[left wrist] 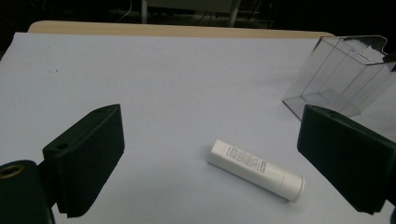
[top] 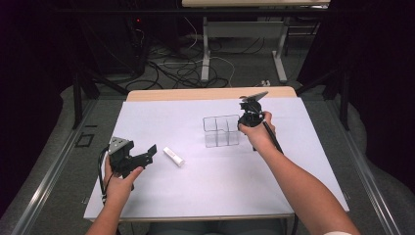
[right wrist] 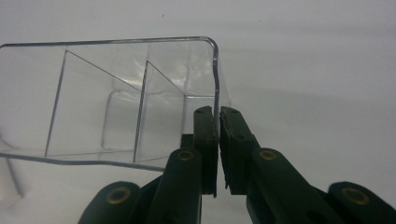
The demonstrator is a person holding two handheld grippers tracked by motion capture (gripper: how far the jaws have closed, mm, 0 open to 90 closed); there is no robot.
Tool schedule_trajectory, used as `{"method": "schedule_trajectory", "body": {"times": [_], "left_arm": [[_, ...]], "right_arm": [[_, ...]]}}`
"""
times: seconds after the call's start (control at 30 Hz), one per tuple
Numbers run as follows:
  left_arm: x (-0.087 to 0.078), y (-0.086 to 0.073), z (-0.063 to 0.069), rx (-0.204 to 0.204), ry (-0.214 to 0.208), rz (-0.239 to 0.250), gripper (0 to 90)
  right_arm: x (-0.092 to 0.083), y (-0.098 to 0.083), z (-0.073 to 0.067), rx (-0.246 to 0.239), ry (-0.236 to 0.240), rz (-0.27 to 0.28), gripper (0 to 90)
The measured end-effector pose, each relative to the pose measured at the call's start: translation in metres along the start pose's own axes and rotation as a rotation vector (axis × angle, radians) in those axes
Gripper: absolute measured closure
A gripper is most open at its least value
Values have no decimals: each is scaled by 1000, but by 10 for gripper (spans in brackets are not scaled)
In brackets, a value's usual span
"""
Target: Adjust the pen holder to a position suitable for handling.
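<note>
Two tools work over a white sheet [top: 205,181] that covers the surface. The right tool [right wrist: 218,140] is clenched on the clear plastic organizer [top: 221,130]: in the right gripper view its two black jaws pinch one thin end wall between them, close to a rounded top corner, and thin partitions divide the box into compartments. In the high view the right tool [top: 247,117] stands at the organizer's right side, with the hand wrapped around it from behind, and the organizer sits toward the far middle of the sheet.

The left tool [top: 147,155] is released, its jaws spread wide with nothing between the pads. It hovers near the left edge of the sheet, pointing toward a white tube [left wrist: 256,170] that lies flat on its side just ahead of the jaws and apart from them. The tube [top: 173,156] carries small print along its body. It lies between the left tool and the organizer [left wrist: 338,77], touching neither.
</note>
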State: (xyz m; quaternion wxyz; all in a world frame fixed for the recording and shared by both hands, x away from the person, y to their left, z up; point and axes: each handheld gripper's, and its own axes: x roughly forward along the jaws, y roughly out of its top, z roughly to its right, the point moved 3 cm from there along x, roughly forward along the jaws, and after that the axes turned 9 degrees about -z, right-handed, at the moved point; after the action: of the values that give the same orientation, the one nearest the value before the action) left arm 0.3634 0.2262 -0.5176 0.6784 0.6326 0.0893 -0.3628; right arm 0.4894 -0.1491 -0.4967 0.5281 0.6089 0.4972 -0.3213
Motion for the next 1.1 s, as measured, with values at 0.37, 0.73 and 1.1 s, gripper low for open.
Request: {"method": "schedule_trajectory", "body": {"times": [0.37,0.73,1.1], "left_arm": [[2,0,0,1,3,0,76],[3,0,0,-1,2,2,76],[1,-1,-1,-5,6,-4,76]], "right_arm": [[2,-6,-8,-7,67,5,828],[7,-6,-22,-37,69,12,818],[-2,-7,-18,-50,109,57,677]]}}
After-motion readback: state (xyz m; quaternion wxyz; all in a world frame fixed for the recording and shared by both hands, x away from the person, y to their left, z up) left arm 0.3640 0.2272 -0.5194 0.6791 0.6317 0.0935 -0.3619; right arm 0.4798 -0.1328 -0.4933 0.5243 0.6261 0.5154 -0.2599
